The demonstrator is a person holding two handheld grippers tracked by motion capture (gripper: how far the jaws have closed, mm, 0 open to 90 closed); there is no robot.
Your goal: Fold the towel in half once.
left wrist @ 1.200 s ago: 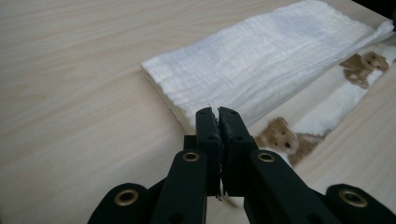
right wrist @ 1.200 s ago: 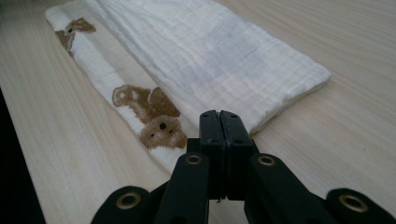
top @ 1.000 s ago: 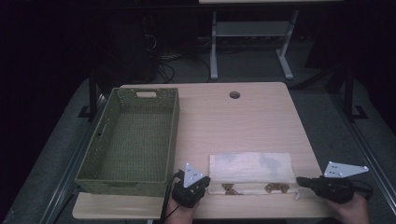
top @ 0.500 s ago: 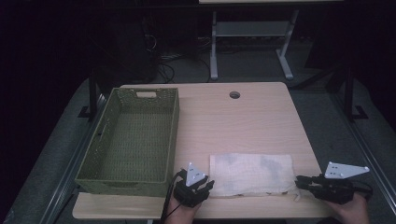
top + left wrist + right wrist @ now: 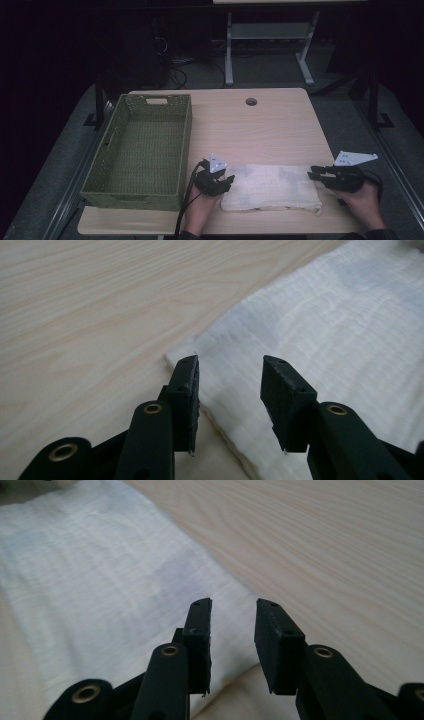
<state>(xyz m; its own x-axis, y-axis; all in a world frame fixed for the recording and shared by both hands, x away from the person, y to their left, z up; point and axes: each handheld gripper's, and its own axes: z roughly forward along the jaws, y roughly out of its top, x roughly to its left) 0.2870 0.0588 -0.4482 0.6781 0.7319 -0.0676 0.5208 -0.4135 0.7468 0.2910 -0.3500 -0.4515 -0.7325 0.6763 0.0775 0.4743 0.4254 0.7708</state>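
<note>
A folded white cloth point(image 5: 272, 187) lies flat near the front edge of the wooden table point(image 5: 260, 125). My left gripper point(image 5: 227, 181) sits at the cloth's left end, and its jaws have just been opening. In the left gripper view the left gripper point(image 5: 230, 365) is open over the cloth point(image 5: 325, 340), above its corner, with nothing pinched. My right gripper point(image 5: 312, 174) is at the cloth's right end, its jaws also just opening. In the right gripper view the right gripper point(image 5: 233, 602) hovers open over the cloth point(image 5: 100, 570), above its edge, gripping nothing.
An empty green woven basket point(image 5: 140, 150) stands on the left part of the table, close to my left gripper. A round cable hole point(image 5: 251, 101) sits near the far edge. Bare wood stretches beyond the cloth. A white desk frame point(image 5: 270, 35) stands on the dark floor behind.
Both grippers went from shut on the cloth's near edge to open. The lifted edge now lies flat, and both hands have shifted slightly away from the front edge.
</note>
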